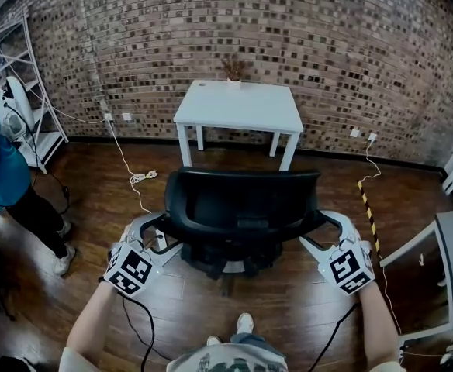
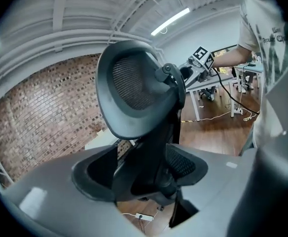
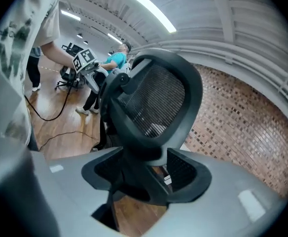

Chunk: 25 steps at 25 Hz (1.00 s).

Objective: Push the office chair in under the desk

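Fingers (image 2: 87,174) of the left gripper (image 1: 150,229) are closed on the dark arm support of the office chair (image 1: 242,200), which fills the gap between the pads. The right gripper (image 1: 329,225) does the same on the other side, its fingers (image 3: 191,174) clamped on what seems to be the matching armrest post. Each gripper carries a cube printed with black-and-white square markers (one (image 1: 129,271) by the left wrist, one (image 1: 349,267) by the right).

From behind, the black mesh-backed chair stands on the wood floor (image 1: 211,308), facing the white desk (image 1: 238,103) but well apart from it, with bare boards between. The desk sits against the brick wall (image 1: 288,29), with a small dried plant (image 1: 233,68) at its back edge.

A person in a teal shirt (image 1: 1,161) stands at the left beside a white shelving rack (image 1: 13,60). A white cable (image 1: 141,177) trails across the floor, and a strip of yellow-and-black tape (image 1: 368,211) runs along the boards on the right. Print on the holder's shirt (image 2: 274,33) is too blurred to read.
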Available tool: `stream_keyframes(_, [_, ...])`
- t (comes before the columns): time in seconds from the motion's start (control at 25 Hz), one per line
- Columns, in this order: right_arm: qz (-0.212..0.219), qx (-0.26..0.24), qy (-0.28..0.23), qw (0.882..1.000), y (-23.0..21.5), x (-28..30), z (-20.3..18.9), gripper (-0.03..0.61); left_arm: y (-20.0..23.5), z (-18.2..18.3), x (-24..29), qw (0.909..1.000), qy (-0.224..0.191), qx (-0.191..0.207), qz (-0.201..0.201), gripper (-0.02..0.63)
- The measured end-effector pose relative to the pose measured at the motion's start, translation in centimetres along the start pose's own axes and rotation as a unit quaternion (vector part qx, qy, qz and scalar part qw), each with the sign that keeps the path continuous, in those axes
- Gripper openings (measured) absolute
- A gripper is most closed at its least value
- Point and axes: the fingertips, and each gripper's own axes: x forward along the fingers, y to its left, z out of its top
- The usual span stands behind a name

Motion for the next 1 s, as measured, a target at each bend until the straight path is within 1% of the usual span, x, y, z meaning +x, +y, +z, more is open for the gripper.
stream_keyframes(0.12, [0.018, -0.012, 0.022, 1.000, -0.2, 0.8, -1.6, 0.300, -0.2, -1.1, 0.8, 0.9994, 0.027, 0.019, -0.015, 0.336])
stream_keyframes(0.2, [0.031, -0.019, 0.041, 0.999, -0.4, 1.6, -2.6, 0.335, 0.0, -1.6, 1.6, 0.9985, 0.042, 0.022, -0.028, 0.350])
stream_keyframes(0.24, [0.039, -0.022, 0.050, 0.998, -0.4, 2.0, -3.2, 0.347, 0.0, -1.7, 2.0, 0.9980, 0.048, 0.022, -0.035, 0.361])
stream_keyframes(0.32, [0.057, -0.031, 0.066, 0.996, -0.3, 3.0, -4.0, 0.359, 0.0, -1.5, 2.7, 0.9970, 0.057, 0.030, -0.044, 0.362])
stream_keyframes(0.4, [0.070, -0.044, 0.077, 0.994, -0.2, 3.9, -4.7, 0.359, 0.2, -1.3, 3.4, 0.9961, 0.065, 0.043, -0.040, 0.362])
stream_keyframes(0.48, [0.075, -0.058, 0.083, 0.992, -0.1, 4.9, -5.1, 0.359, 0.7, -1.2, 4.2, 0.9962, 0.067, 0.051, -0.022, 0.360])
stream_keyframes(0.52, [0.077, -0.063, 0.082, 0.992, 0.1, 5.4, -5.2, 0.359, 0.9, -1.2, 4.4, 0.9964, 0.066, 0.052, -0.012, 0.347])
stream_keyframes(0.68, [0.082, -0.067, 0.069, 0.992, 0.4, 6.5, -5.3, 0.359, 0.9, -1.0, 4.7, 0.9963, 0.061, 0.060, 0.005, 0.353])
stream_keyframes(0.8, [0.083, -0.070, 0.066, 0.992, 0.0, 7.1, -5.3, 0.353, 1.1, -0.9, 5.0, 0.9950, 0.073, 0.068, 0.000, 0.348])
stream_keyframes(1.0, [0.096, -0.085, 0.068, 0.989, 0.0, 7.5, -5.5, 0.330, 1.2, -1.1, 5.2, 0.9921, 0.100, 0.074, -0.015, 0.325])
